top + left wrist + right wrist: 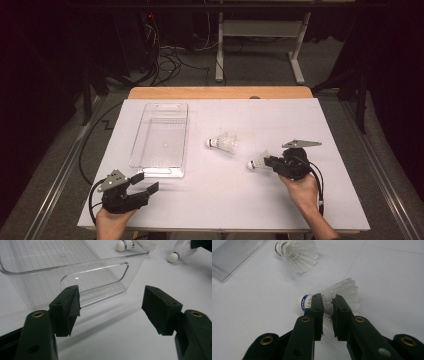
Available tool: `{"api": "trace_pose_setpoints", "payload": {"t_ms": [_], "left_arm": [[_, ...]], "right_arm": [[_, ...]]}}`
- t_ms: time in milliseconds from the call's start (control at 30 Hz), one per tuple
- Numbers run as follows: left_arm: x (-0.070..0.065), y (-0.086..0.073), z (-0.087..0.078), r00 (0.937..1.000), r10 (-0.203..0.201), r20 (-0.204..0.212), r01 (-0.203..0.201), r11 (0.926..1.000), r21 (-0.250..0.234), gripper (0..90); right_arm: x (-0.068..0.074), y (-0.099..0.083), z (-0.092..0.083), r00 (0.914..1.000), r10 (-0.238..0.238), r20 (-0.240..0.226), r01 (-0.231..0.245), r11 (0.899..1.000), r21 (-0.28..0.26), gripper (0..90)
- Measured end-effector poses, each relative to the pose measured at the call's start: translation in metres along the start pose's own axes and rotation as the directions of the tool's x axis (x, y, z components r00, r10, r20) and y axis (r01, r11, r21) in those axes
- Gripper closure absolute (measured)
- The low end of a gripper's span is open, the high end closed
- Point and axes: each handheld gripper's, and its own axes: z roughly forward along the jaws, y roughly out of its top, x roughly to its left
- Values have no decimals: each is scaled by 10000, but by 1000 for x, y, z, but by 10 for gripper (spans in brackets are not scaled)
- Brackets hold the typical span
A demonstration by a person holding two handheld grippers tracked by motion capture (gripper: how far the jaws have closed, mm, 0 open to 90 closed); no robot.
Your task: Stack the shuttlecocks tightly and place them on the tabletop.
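High view: white desk, clear bin on its left half, long side running near to far, nothing visible in it. Two shuttlecocks to its right. Far shuttlecock lies mid-desk, apart from both hands. Near shuttlecock lies at the tips of the right hand-held gripper, cork pointing left toward the bin, feathers toward the hand. Right forearm comes in from the near edge, angled up and left, gripper held about level and low on the desk. Left hand-held gripper sits near the bin's near end, jaws pointing right and far.

Left gripper view: jaws wide apart, nothing between them. Bin's near end wall with its handle cutout is straight ahead, just beyond the tips, no contact. Both shuttlecocks show past the bin at the top right.

Right gripper view: jaws narrow, closed down on the feather skirt of the near shuttlecock just behind the cork; pads look to be pressing the skirt, so I read it as gripped. Long axis runs crosswise to the jaws, cork to the left, feathers fanning right. It looks to be lying on the desk, not lifted. Far shuttlecock is ahead and left, bin edge at the far left corner.

Key relation: the bin lies left of the held shuttlecock, the far shuttlecock roughly between. Right hand has the grip; likely next is lift and carry left over the bin rim.
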Motion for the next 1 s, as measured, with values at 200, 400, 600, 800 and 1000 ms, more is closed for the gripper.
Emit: {"api": "trace_pose_setpoints", "payload": {"t_ms": [200,400,600,800,1000], "left_arm": [[0,0,0,10000,-3,3,3,10000,3,315],[0,0,0,10000,-2,3,2,10000,-6,315],[0,0,0,10000,3,3,-3,10000,-2,315],[0,0,0,10000,7,-5,-7,10000,-1,315],[0,0,0,10000,10,-5,-10,10000,-3,315]], "right_arm": [[2,2,-1,9997,-152,-180,152,9999,-31,886],[7,6,-2,9986,-329,-405,326,9994,-95,900],[9,11,-3,9982,-445,-409,436,9988,-221,900],[10,16,-3,9983,-450,-383,438,9986,-298,900],[11,21,-1,9981,-489,-369,474,9981,-399,900]]}}
